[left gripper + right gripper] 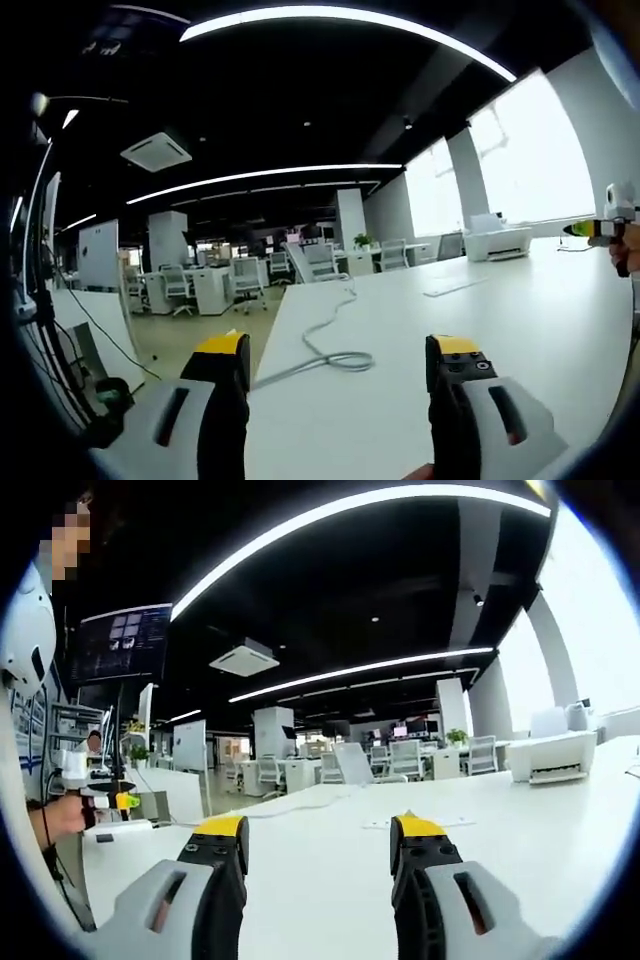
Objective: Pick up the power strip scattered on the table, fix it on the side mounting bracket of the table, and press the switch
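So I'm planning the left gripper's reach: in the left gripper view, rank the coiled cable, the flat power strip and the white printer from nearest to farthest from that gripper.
1. Coiled cable: on the table just beyond the open left gripper, between its jaws.
2. Power strip: flat on the table, farther out, to the right.
3. White printer: at the table's far end, right, by the windows.

White table (520, 310): broad, flat top. On it lay a looped grey cable (335, 355), a flat white strip (455, 286) and a white printer (498, 240) at the far edge.
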A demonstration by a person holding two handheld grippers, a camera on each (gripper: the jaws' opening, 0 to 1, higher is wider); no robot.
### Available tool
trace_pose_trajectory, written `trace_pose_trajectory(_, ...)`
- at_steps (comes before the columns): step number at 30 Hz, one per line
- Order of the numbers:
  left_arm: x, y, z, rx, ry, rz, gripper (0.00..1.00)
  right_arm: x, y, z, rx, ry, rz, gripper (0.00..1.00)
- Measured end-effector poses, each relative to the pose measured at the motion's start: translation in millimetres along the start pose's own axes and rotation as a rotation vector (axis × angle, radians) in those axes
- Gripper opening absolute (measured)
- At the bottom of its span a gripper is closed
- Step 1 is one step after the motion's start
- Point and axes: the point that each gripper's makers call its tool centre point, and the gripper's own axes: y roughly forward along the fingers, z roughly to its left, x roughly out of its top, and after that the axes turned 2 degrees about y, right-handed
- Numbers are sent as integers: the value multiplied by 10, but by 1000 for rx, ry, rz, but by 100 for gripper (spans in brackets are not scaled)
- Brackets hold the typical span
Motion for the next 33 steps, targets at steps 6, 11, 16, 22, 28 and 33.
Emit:
trace_pose_trajectory(6,-14,8,-6,-2,-7,1,75,-2,-9,-20,-7,0,2,53)
trace_pose_trajectory(11,-15,16,-9,-6,-13,1,75,-10,-19,-35,-13,0,4,53)
trace_pose_trajectory(16,2,22,-16,-8,-12,-3,75,-28,-19,-27,-12,4,6,52)
trace_pose_trajectory(22,-5,13,0,-7,-12,-4,75,-27,-23,-24,-11,8,6,52)
trace_pose_trajectory(28,2,5,10,-5,-15,-8,75,-29,-41,-35,-14,12,4,52)
trace_pose_trajectory(33,6,1,-3,-7,-14,-6,75,-48,-42,-12,-8,18,7,52)
